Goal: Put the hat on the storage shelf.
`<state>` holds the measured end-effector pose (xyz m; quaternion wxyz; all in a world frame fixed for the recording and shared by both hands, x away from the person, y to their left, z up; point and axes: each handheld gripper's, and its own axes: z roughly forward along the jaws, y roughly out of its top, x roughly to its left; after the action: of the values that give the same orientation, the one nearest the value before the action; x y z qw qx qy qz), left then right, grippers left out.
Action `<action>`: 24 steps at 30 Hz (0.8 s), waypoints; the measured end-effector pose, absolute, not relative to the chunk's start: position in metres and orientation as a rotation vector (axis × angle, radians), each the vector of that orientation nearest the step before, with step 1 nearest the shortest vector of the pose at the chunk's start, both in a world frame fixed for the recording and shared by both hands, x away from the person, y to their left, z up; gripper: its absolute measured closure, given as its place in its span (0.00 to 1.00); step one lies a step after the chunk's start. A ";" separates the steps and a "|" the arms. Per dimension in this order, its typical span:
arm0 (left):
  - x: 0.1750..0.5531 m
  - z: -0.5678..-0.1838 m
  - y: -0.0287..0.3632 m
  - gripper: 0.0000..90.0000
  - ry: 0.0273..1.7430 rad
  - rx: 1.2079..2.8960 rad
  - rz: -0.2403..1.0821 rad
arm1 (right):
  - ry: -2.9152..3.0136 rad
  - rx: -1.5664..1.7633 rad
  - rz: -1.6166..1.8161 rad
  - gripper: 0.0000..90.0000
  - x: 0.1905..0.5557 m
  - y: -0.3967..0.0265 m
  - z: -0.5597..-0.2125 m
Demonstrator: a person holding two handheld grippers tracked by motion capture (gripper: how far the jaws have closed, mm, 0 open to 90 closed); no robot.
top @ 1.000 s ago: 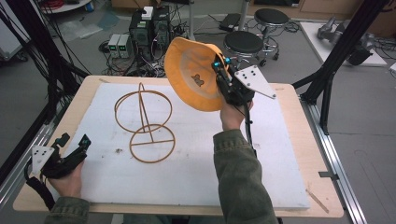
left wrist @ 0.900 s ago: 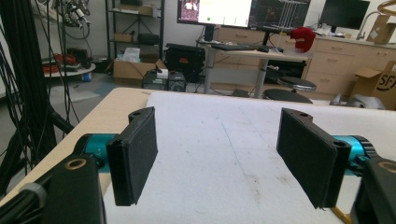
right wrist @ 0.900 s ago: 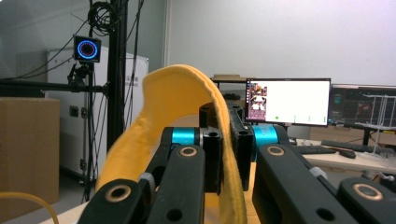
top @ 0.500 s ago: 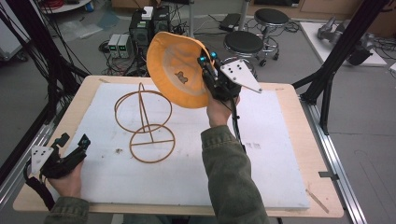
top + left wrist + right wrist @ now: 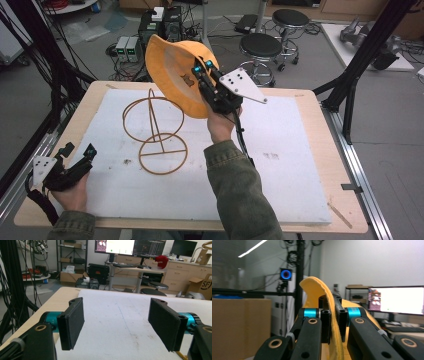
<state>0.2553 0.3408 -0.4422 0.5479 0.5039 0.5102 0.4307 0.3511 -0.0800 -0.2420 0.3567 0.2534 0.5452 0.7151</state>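
Note:
My right gripper [image 5: 202, 76] is shut on the brim of an orange bucket hat [image 5: 175, 75] and holds it in the air, above and to the right of a brown wire stand [image 5: 155, 131]. The stand rests on the white mat, with an upright ring over a flat ring base. In the right gripper view the hat's yellow-orange brim [image 5: 331, 315] is pinched between the two jaws of the right gripper [image 5: 333, 315]. My left gripper [image 5: 80, 159] lies low at the table's near left corner, open, with nothing between its pads [image 5: 72, 322].
A white foam mat [image 5: 280, 150] covers most of the wooden table [image 5: 310, 100]. Beyond the far edge stand two black stools [image 5: 260, 47] and electronics boxes [image 5: 160, 22] with cables. Black frame posts [image 5: 360, 65] rise at both sides.
The right hand has carried the hat to the left and a little up, toward the space over the wire stand. The left gripper has stayed put.

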 end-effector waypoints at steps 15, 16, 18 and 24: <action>0.255 -0.442 0.341 0.32 1.211 1.188 1.019 | 1.622 0.373 1.894 0.96 0.312 -0.023 -0.246; 0.255 -0.442 0.342 0.32 1.210 1.187 1.019 | 1.639 0.367 1.895 0.96 0.310 -0.019 -0.246; 0.255 -0.442 0.342 0.32 1.211 1.184 1.017 | 1.664 0.358 1.909 0.96 0.309 -0.012 -0.249; 0.255 -0.442 0.342 0.32 1.215 1.178 1.012 | 1.717 0.319 1.913 0.96 0.306 0.001 -0.253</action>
<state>0.2553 0.3421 -0.4424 0.5522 0.4979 0.5137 0.4281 0.3063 0.0010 -0.2533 0.2722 0.1184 0.6377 0.7108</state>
